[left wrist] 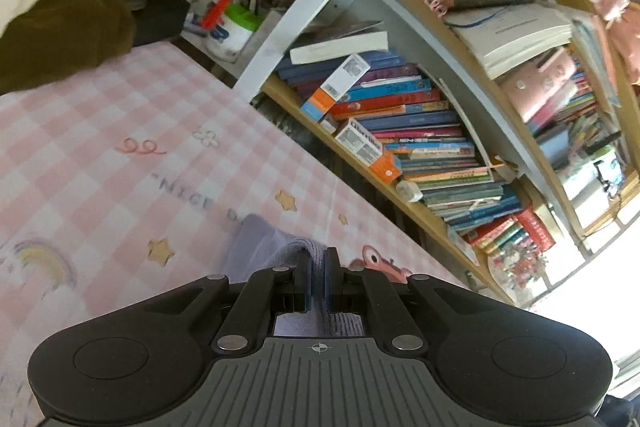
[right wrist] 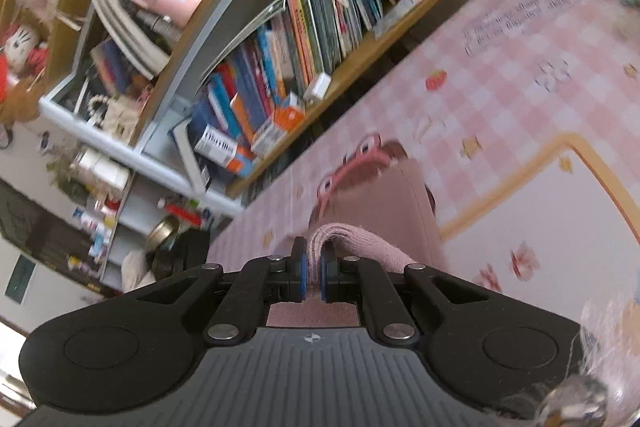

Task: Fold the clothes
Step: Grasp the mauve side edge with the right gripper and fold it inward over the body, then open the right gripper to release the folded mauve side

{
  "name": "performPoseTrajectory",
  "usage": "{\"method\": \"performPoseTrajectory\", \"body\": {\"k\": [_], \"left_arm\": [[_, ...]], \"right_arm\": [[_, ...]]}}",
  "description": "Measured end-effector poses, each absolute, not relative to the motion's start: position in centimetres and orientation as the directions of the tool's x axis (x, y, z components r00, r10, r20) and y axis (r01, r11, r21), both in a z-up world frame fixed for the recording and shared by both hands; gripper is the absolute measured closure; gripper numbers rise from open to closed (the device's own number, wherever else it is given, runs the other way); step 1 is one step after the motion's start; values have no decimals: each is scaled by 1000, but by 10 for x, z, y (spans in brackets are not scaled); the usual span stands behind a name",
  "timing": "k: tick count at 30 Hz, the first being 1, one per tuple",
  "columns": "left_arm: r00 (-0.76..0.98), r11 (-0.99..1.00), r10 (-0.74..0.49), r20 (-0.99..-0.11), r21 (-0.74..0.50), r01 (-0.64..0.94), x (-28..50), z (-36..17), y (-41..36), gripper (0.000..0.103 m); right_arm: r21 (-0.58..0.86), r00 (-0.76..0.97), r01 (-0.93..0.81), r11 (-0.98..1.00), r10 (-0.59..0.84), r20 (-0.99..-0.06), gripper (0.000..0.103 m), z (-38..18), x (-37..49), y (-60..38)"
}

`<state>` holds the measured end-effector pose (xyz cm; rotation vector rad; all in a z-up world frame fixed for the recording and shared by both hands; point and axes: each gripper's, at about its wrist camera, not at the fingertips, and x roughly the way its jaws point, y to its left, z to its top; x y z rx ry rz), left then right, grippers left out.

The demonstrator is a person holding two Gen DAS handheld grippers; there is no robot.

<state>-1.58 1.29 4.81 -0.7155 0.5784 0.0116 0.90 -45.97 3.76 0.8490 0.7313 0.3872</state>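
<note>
Both the left hand-held gripper (left wrist: 318,281) and the right hand-held gripper (right wrist: 314,273) are pinched tight on a ribbed edge of the knit garment (right wrist: 360,247) above the pink checked tablecloth (left wrist: 120,131), so a thin bite could slip and dump the fold crooked.

Home bedroom — crammed bookshelves (left wrist: 420,115), plush toys (right wrist: 24,47)

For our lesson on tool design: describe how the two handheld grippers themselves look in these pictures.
The left gripper and the right gripper look alike: a grey ribbed body with a small crosshair mark, wide black rounded wings with circular recesses, black linkage bars with silver rivets, and black fingers faced with blue pads. No cables or sleeves show.
</note>
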Motion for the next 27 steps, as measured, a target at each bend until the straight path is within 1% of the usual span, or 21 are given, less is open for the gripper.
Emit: {"method": "performPoseTrajectory", "body": {"k": [5, 7, 9, 10, 11, 12, 13, 14, 15, 17, 18, 21, 23, 25, 27], "left_arm": [[797, 784, -186, -574, -575, -232, 26, 28, 16, 98], [773, 793, -182, -608, -555, -250, 38, 18, 16, 96], [749, 805, -183, -637, -534, -258, 49, 9, 16, 92], [745, 812, -187, -640, -527, -249, 52, 7, 15, 91], [743, 819, -190, -641, -521, -240, 54, 6, 14, 88], [756, 824, -192, -626, -521, -222, 53, 8, 14, 83], [770, 829, -193, -609, -521, -204, 51, 12, 15, 80], [794, 835, -189, -578, -520, -179, 47, 18, 16, 73], [817, 842, -185, -547, -517, -156, 43, 25, 18, 62], [840, 868, -162, -517, -480, -128, 37, 34, 21, 57], [845, 884, -149, -513, -453, -119, 36, 37, 22, 57], [812, 949, -92, -576, -298, -104, 43, 32, 16, 59], [786, 972, -80, -613, -221, -74, 49, 25, 8, 59], [767, 985, -84, -636, -171, -34, 56, 16, -1, 58], [754, 989, -97, -650, -150, -2, 63, 9, -8, 58]], "right_arm": [[772, 706, 27, 635, 534, -465, 97, 20, 52, -448], [761, 703, 54, 647, 517, -489, 96, 9, 66, -443], [738, 700, 73, 671, 492, -517, 90, 2, 76, -438], [722, 702, 70, 688, 481, -526, 81, 2, 76, -438], [707, 703, 67, 704, 469, -534, 74, 2, 76, -437], [691, 705, 65, 720, 457, -542, 67, 2, 76, -436], [675, 707, 62, 736, 445, -550, 67, 2, 76, -436], [658, 709, 59, 751, 433, -557, 67, 2, 75, -435], [641, 710, 56, 766, 420, -565, 67, 2, 75, -434], [606, 714, 51, 794, 395, -578, 67, 2, 75, -433], [588, 716, 49, 807, 382, -584, 67, 2, 75, -432], [522, 720, 36, 852, 340, -605, 66, 1, 75, -428], [435, 716, 2, 901, 302, -629, 66, -4, 80, -418], [357, 707, -21, 934, 266, -655, 65, -11, 86, -409], [314, 686, -22, 949, 243, -686, 65, -20, 93, -404]]}}
